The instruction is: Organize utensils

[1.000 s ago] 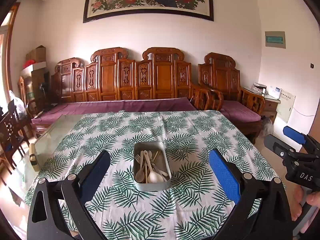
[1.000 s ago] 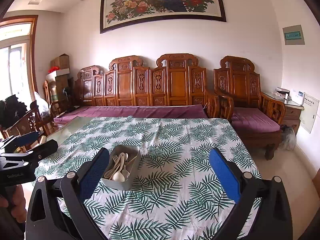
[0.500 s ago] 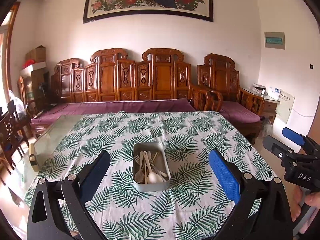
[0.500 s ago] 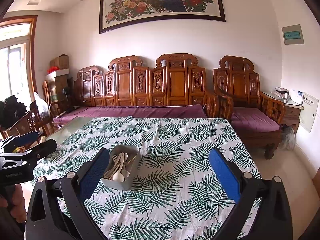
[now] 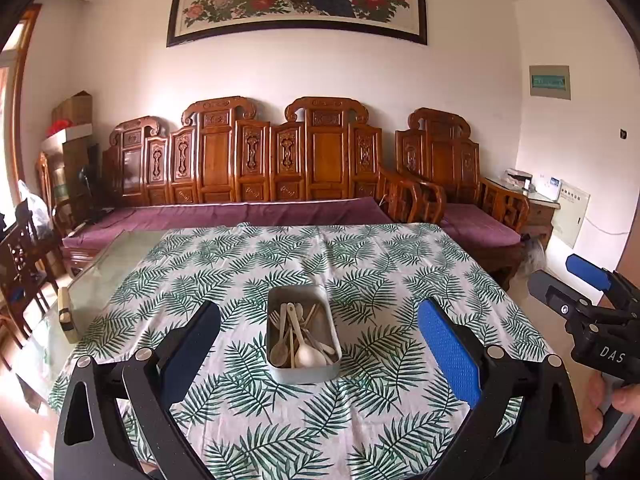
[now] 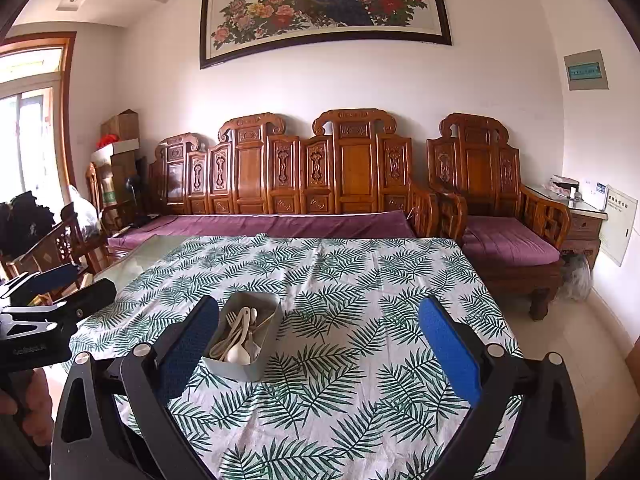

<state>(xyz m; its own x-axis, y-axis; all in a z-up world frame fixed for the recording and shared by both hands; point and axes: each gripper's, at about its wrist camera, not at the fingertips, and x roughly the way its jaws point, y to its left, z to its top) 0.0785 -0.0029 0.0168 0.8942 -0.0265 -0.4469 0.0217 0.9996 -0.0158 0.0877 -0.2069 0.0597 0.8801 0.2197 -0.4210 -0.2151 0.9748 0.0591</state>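
Note:
A grey rectangular box (image 5: 303, 372) stands on the leaf-print tablecloth (image 5: 360, 272), holding several cream spoons, forks and chopsticks (image 5: 298, 336). My left gripper (image 5: 320, 344) is open and empty, held above the near table edge with the box straight ahead between its fingers. My right gripper (image 6: 320, 344) is open and empty; the box (image 6: 240, 368) lies ahead to its left, near its left finger (image 6: 188, 344). The right gripper also shows at the right edge of the left wrist view (image 5: 580, 288), and the left gripper at the left edge of the right wrist view (image 6: 52, 288).
A carved wooden sofa (image 5: 248, 184) with purple cushions stands behind the table, with an armchair (image 6: 496, 216) to its right. Dark wooden chairs (image 5: 20, 264) stand left of the table. The tablecloth leaves a bare glass strip (image 5: 100, 272) on the table's left side.
Both grippers have stayed almost still, drifting very slightly. The box and utensils have not moved.

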